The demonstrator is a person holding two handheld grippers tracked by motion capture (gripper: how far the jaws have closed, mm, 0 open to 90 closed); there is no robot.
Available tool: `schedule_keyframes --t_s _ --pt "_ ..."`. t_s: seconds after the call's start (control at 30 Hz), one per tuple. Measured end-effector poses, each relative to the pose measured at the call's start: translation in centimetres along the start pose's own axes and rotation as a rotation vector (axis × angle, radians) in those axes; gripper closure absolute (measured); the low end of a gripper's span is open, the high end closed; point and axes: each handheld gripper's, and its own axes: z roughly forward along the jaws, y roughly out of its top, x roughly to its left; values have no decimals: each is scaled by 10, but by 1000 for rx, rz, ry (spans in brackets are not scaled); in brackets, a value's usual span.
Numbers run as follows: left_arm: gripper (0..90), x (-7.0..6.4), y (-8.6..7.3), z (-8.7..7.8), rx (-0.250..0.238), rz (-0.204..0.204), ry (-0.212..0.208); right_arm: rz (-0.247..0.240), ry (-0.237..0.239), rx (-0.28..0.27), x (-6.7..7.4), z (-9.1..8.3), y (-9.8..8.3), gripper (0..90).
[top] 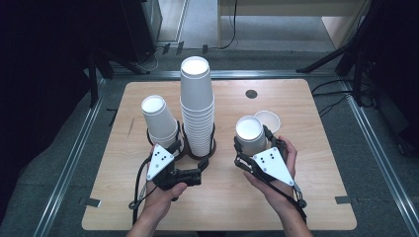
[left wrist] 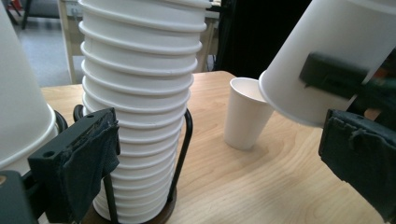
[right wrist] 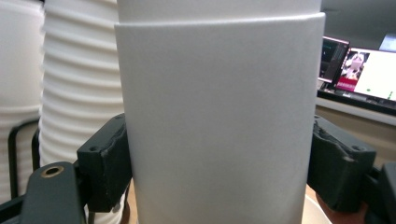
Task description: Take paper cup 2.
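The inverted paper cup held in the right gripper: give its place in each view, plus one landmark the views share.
High view: the held cup sits right of centre, base up, in front of the upright cup.
Left gripper view: upper right, tilted, a black pad on its wall.
Right gripper view: centre, clamped between both jaws.
Shared landmark: the tall cup stack.

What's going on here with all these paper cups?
A person at a wooden table is working with hand-held tongs, one in each hand. The right tongs are clamped on an upside-down white paper cup, held just beside an upright cup standing on the table. The left tongs sit open at the foot of a tall stack of upside-down cups in a black wire holder. A shorter stack stands in a second holder to its left.
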Motion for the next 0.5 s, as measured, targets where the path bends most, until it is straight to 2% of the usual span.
schedule_keyframes --t_s 0.13,0.27,0.4,0.5 --pt "0 1 -1 -2 10 1 -8 -31 5 6 5 -2 -10 185" --pt "0 2 -2 -1 20 -15 -23 -63 5 8 11 -4 -19 185" --pt "0 2 -3 -2 37 -19 -38 -146 15 6 19 -6 -33 185" --pt "0 1 -4 -2 42 -26 -47 -165 23 19 26 -6 -42 185"
